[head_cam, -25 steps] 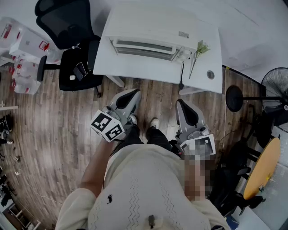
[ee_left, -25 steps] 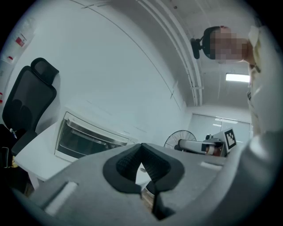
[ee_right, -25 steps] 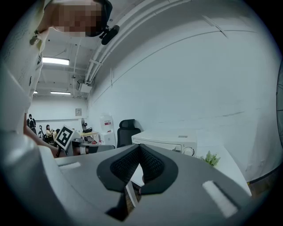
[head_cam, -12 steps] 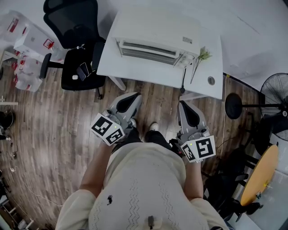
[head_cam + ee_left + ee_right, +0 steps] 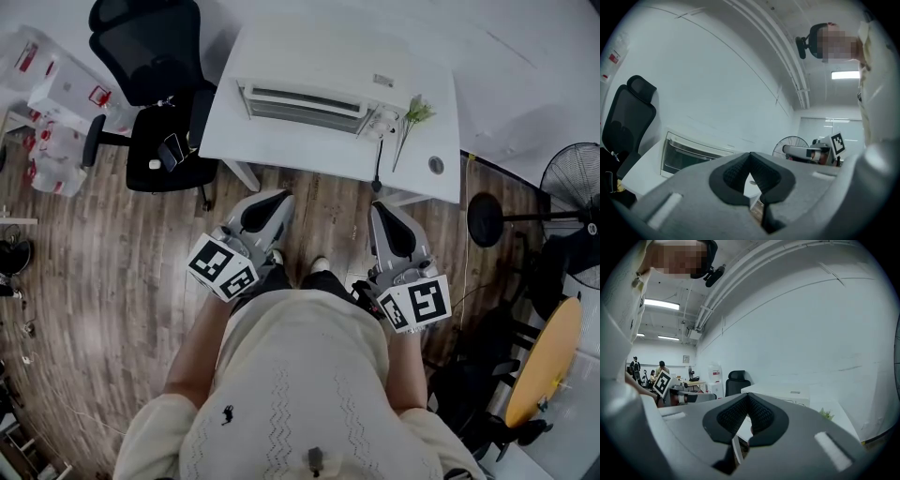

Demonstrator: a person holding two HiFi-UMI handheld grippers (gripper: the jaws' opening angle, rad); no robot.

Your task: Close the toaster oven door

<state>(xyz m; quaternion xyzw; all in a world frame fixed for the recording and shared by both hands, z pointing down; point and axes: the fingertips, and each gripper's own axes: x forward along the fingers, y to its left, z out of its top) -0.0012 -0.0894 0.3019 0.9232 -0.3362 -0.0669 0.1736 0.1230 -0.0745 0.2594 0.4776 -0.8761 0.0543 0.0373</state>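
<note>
A white toaster oven (image 5: pixel 309 94) stands on a white table (image 5: pixel 281 150) ahead of me. In the left gripper view the toaster oven (image 5: pixel 689 157) shows its dark glass door upright against the front. The right gripper view catches the oven (image 5: pixel 787 392) from its side. My left gripper (image 5: pixel 265 211) and right gripper (image 5: pixel 389 214) hang side by side over the wooden floor, short of the table's near edge. Both are shut with nothing between the pads, as seen close up for the left gripper (image 5: pixel 751 176) and the right gripper (image 5: pixel 746 420).
A black office chair (image 5: pixel 150 66) stands left of the table. A green sprig (image 5: pixel 412 117) and a small round disc (image 5: pixel 436 165) lie on the table's right end. A floor fan (image 5: pixel 572 178) and a yellow round table (image 5: pixel 544 361) stand at the right.
Both grippers stay in about the same place, still shut. Only the head view has shifted slightly.
</note>
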